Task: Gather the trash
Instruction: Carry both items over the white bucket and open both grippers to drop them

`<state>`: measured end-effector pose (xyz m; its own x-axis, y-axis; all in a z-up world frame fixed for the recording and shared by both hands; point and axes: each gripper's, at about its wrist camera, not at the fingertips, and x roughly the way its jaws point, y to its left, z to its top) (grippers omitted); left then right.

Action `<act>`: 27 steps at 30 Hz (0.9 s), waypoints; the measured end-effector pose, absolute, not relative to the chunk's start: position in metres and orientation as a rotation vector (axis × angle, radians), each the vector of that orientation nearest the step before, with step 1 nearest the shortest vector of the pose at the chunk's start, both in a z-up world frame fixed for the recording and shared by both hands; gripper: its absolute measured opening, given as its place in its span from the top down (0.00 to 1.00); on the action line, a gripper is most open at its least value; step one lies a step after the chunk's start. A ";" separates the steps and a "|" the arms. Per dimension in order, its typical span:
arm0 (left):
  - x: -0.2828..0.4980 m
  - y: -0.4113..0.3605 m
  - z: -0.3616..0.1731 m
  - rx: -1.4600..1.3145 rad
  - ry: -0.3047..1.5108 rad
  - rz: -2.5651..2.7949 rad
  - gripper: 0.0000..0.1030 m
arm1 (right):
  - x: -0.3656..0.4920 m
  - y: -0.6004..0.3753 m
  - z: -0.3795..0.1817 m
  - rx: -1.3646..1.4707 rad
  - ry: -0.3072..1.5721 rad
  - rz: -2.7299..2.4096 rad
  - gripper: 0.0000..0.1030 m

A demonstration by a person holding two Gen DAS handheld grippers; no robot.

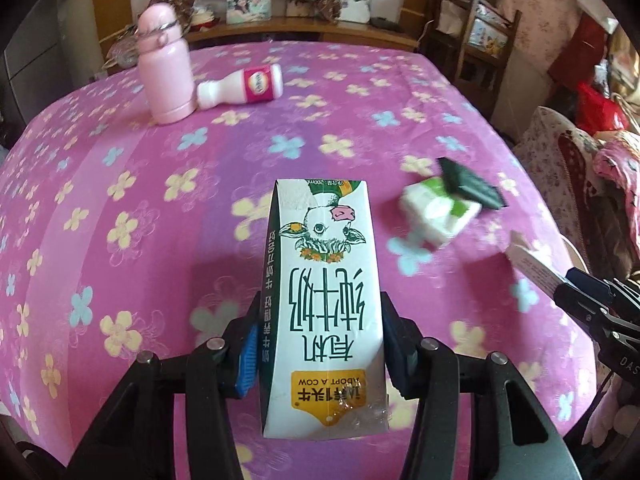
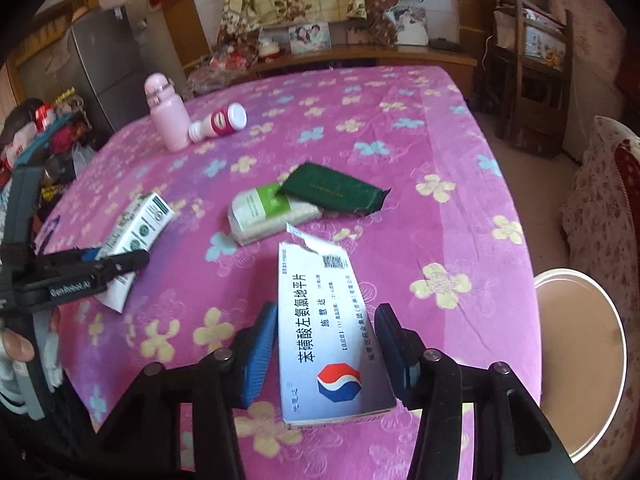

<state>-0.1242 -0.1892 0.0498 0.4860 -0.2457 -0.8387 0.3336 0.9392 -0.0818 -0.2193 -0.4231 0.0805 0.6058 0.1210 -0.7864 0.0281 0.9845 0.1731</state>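
The left tongs (image 1: 320,344) are clamped on a milk carton (image 1: 324,300) at lower centre of the left wrist view, pads pressing both its sides above the flowered pink desk (image 1: 120,184). The right tongs (image 2: 326,344) grip a white medicine box (image 2: 324,328) at lower centre of the right wrist view. A green wrapper (image 2: 332,190) and a tissue pack (image 2: 268,210) lie mid-desk; a pink flask (image 1: 164,68) stands at upper left, a small bottle (image 1: 244,86) lying beside it.

Left gripper (image 1: 320,320) and right gripper (image 2: 326,344): black angular linkage arms, each joined by 4 round silver pins; ribbed blue pads line the jaws. White lettering marks the left gripper's side in the right wrist view.
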 end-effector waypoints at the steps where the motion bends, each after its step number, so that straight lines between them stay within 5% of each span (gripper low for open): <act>1: -0.127 -0.193 0.053 0.104 0.995 -0.361 0.48 | -0.223 -0.424 0.084 0.176 0.910 0.048 0.50; 9: -0.143 -0.212 0.054 0.138 1.000 -0.397 0.48 | -0.238 -0.425 0.075 0.194 0.990 0.068 0.52; 21: -0.151 -0.226 0.044 0.169 1.027 -0.415 0.48 | -0.233 -0.409 0.050 0.126 1.087 0.046 0.41; 24: -0.153 -0.229 0.045 0.174 1.024 -0.422 0.48 | -0.234 -0.407 0.049 0.087 1.066 0.007 0.51; 27: -0.155 -0.233 0.049 0.176 1.018 -0.436 0.48 | -0.238 -0.415 0.055 0.112 1.035 0.006 0.51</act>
